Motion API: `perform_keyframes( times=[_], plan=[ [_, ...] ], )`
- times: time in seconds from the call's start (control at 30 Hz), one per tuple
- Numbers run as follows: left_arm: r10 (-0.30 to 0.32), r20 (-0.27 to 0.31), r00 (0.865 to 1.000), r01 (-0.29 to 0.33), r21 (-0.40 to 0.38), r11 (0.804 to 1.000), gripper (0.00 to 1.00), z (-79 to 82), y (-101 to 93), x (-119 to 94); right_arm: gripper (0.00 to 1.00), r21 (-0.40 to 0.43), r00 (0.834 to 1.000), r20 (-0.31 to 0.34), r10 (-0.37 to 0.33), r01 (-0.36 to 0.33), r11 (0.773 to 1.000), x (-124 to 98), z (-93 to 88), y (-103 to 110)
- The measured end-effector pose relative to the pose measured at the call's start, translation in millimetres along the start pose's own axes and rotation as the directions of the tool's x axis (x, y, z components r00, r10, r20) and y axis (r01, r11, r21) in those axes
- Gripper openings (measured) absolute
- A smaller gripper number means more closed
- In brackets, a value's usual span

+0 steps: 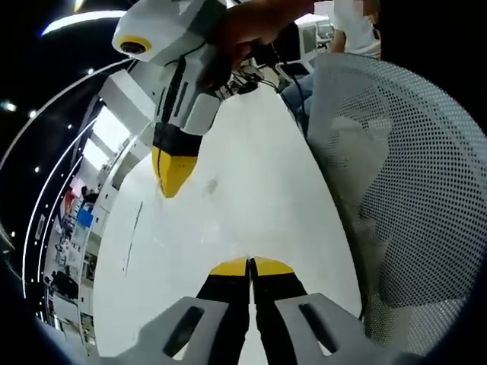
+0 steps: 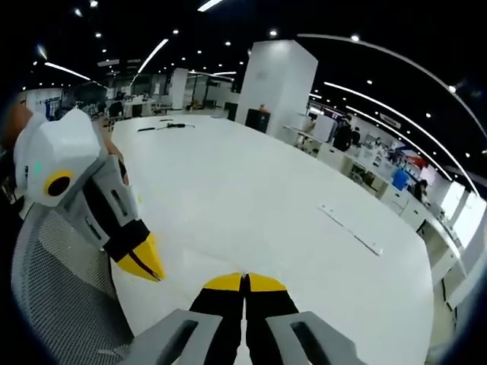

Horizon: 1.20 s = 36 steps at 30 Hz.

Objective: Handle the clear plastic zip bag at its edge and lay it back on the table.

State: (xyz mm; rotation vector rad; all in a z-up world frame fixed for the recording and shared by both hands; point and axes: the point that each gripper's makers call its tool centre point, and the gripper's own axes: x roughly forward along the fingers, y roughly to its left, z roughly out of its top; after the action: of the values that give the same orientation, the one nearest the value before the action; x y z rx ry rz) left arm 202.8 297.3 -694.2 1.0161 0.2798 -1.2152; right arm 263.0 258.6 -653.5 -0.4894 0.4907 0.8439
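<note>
- L gripper (image 1: 249, 265): fingers (image 1: 232, 268) clenched tip to tip, at 6 o'clock in left gripper view; nothing visible between them, but a clear film would barely show, so can't tell if an edge is pinched
- R gripper (image 2: 245, 280): fingers also pressed together, at 6 o'clock in right gripper view; no visible load; in left gripper view it hangs at 11 o'clock over the worktop (image 1: 251, 152), tip pointing down
- zip bag: can't make it out w/ certainty; a faint grey smudge (image 1: 209, 185) on the worktop just beside the R tip, at 11 o'clock from the L tips, may be it
- risk 1: reaching for an edge that can't be seen; fingers could nip bare worktop or miss
- risk 2: if bag is already pinched, both grippers pulling apart could stretch or tear the zip edge
- risk 3: thin film clings to pads; on release it may lift w/ the fingers, or land folded
- risk 4: mesh chair (image 1: 411, 190) close at 3 o'clock; L arm could snag it
</note>
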Motion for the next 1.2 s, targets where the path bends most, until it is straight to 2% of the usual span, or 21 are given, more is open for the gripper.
perform_keyframes(
  times=[0.03, 0.17, 0.23, 0.3, 0.37, 0.43, 0.47, 0.6, 0.7, 0.77, 0.83, 0.93, 1.03, 1.2],
  plan=[
    [0.0, 0.005, 1.0, 0.0, -0.014, 1.0, 0.0, 0.0, 0.6, 0, 0.0, 0.007, 1.0, -0.021, 0.011, -0.01, 1.0, 2, -4.8, 3],
    [0.036, 0.034, 0.999, -0.034, -0.057, 0.998, 0.0, 5.9, 11.9, -2, 0.0, -0.018, 0.999, -0.038, 0.014, -0.014, 1.0, 7, -12.6, 7],
    [0.051, 0.084, 0.995, -0.041, -0.114, 0.993, 0.0, 16.1, 17.2, -5, 0.0, -0.019, 0.999, -0.049, 0.021, -0.022, 1.0, 11, -16.6, 10],
    [0.05, 0.109, 0.993, -0.033, -0.154, 0.988, 0.0, 20.8, 19.6, -8, 0.0, -0.015, 0.998, -0.056, 0.023, -0.024, 1.0, 11, -19.2, 11],
    [0.053, 0.141, 0.989, -0.022, -0.212, 0.977, 0.0, 26.0, 22.7, -13, 0.0, -0.016, 0.998, -0.059, 0.026, -0.027, 1.0, 13, -21.7, 10],
    [0.089, 0.179, 0.98, -0.04, -0.263, 0.964, 0.02, 31.5, 31.6, -20, 0.0, -0.019, 0.998, -0.064, 0.028, -0.029, 0.999, 14, -23.9, 9],
    [0.103, 0.185, 0.977, -0.045, -0.294, 0.955, 0.03, 31.8, 35.7, -24, 0.0, -0.02, 0.997, -0.066, 0.03, -0.032, 0.999, 14, -24.8, 10],
    [0.128, 0.205, 0.97, -0.051, -0.344, 0.938, 0.04, 33.5, 44.2, -34, 0.0, -0.016, 0.997, -0.065, 0.038, -0.04, 0.999, 19, -28.0, 12],
    [0.147, 0.201, 0.969, -0.061, -0.38, 0.923, 0.09, 30.6, 47.6, -40, 0.0, -0.043, 0.997, -0.065, 0.036, -0.039, 0.998, 23, -29.6, 13],
    [0.165, 0.195, 0.967, -0.069, -0.421, 0.905, 0.14, 26.7, 49.1, -45, 0.0, -0.06, 0.997, -0.065, 0.038, -0.042, 0.997, 26, -30.0, 14],
    [0.178, 0.184, 0.967, -0.079, -0.446, 0.892, 0.19, 20.4, 49.0, -48, 0.0, -0.104, 0.997, -0.072, 0.033, -0.04, 0.994, 26, -28.7, 13],
    [0.194, 0.16, 0.968, -0.095, -0.483, 0.871, 0.22, 9.0, 47.2, -53, 0.0, -0.113, 0.997, -0.074, 0.038, -0.046, 0.992, 30, -31.0, 15],
    [0.215, 0.138, 0.967, -0.11, -0.535, 0.837, 0.27, -4.7, 45.0, -59, 0.0, -0.154, 0.996, -0.08, 0.033, -0.046, 0.987, 33, -33.4, 15],
    [0.239, 0.107, 0.965, -0.134, -0.581, 0.803, 0.34, -19.7, 40.0, -68, 0.0, -0.182, 0.996, -0.079, 0.031, -0.044, 0.982, 43, -38.7, 14]
  ],
)
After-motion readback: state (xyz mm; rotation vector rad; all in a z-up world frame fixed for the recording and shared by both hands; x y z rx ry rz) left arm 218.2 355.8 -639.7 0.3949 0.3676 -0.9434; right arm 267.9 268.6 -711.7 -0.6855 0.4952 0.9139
